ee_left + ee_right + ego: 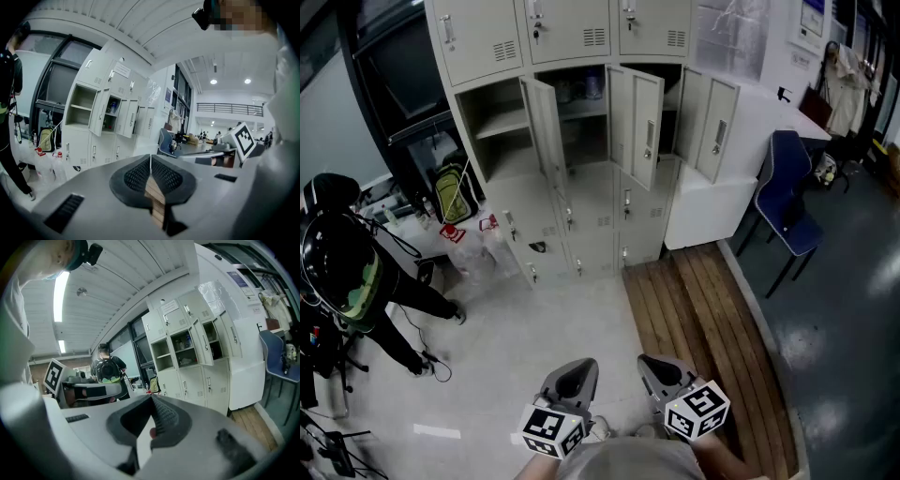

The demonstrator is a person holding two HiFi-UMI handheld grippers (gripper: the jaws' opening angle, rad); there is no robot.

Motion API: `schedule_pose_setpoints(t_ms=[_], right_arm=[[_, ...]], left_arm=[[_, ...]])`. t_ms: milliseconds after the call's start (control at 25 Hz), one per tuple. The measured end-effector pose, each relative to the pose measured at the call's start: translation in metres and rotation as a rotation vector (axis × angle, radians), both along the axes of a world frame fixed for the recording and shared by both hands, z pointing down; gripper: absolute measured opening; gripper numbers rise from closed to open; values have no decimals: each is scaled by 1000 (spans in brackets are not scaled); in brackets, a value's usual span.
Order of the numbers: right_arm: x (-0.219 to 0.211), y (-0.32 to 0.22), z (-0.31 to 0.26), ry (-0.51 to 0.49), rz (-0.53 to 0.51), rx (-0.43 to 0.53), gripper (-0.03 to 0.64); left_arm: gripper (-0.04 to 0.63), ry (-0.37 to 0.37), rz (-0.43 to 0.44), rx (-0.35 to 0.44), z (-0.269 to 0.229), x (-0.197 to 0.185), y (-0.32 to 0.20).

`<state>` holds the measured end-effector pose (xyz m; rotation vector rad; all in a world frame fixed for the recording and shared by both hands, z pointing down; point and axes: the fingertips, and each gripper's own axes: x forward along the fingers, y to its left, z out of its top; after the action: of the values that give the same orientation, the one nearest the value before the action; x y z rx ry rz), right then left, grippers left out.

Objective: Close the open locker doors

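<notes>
**Tools.** The left tool (573,379) and right tool (662,372) are held low, side by side. Each has its jaws closed tip to tip, with nothing between them.

**Task items.** The locker bank (572,37) stands well ahead. Three middle-row doors stand ajar: the left door (546,127), the middle door (636,122) and the right door (711,124).

**Surroundings.**
- A wooden platform (703,309) lies between the right tool and the lockers.
- A blue chair (787,202) stands to its right, near a white cabinet (712,211).
- At the left, a person in black (347,272) stands beside a yellow-green bag (453,194) and plastic bags (473,248).

**Writing.** The wall notices (812,19) are too small to read.
</notes>
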<state>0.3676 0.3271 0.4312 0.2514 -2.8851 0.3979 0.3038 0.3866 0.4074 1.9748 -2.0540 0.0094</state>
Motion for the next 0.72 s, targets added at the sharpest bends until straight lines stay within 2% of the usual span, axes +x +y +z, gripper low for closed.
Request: schedule_pose_setpoints(t_ms=[480,720], right_arm=[[-24,3,3,12,-10,18,26],[-45,0,-2,2,17,17,26]], left_arm=[[21,-1,8,0,3,-22,4],[21,3,12,9,1,-48,4]])
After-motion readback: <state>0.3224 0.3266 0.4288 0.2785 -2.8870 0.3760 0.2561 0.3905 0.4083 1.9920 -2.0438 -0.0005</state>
